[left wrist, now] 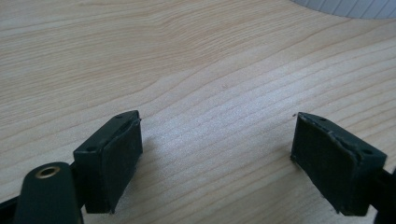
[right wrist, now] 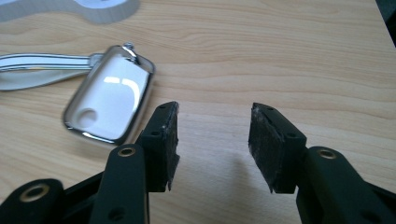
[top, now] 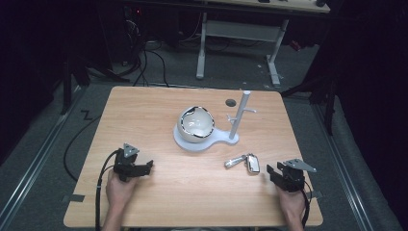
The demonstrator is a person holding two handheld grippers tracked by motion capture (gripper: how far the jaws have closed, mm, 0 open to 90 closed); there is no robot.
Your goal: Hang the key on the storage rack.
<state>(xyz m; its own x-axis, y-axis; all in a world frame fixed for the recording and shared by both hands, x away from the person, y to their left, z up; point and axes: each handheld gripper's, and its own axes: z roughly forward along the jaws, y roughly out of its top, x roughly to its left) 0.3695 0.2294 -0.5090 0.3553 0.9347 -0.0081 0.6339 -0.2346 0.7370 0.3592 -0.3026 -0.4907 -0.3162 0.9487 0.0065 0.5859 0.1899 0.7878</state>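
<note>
Black, both of your tools, and both empty. Your left gripper (top: 144, 167) rests low on the pale wood-grain table (top: 144, 115) at the near left, jaws spread wide over bare wood, well apart from everything else.

Centre, farther off: a white round-based stand with an upright peg post (top: 239, 118), a glossy white-and-silver bowl (top: 196, 122) seated on its base.

Right of centre, near: the white key fob with a chrome rim (top: 253, 163) and its flat silver strap (top: 235, 161) lie on the table. Long axis runs roughly left-right, strap end to the left, fob end to the right, toward your right hand.

Your right gripper (top: 272, 172) sits just beside the fob's right end, jaws moderately open, nothing between them. In the right gripper view the fob (right wrist: 109, 102) lies ahead and left of the left pad (right wrist: 168, 144), not between the jaws.

Judgement: right hand is clearly nearer; you'd need to shift it left to straddle the fob.
</note>
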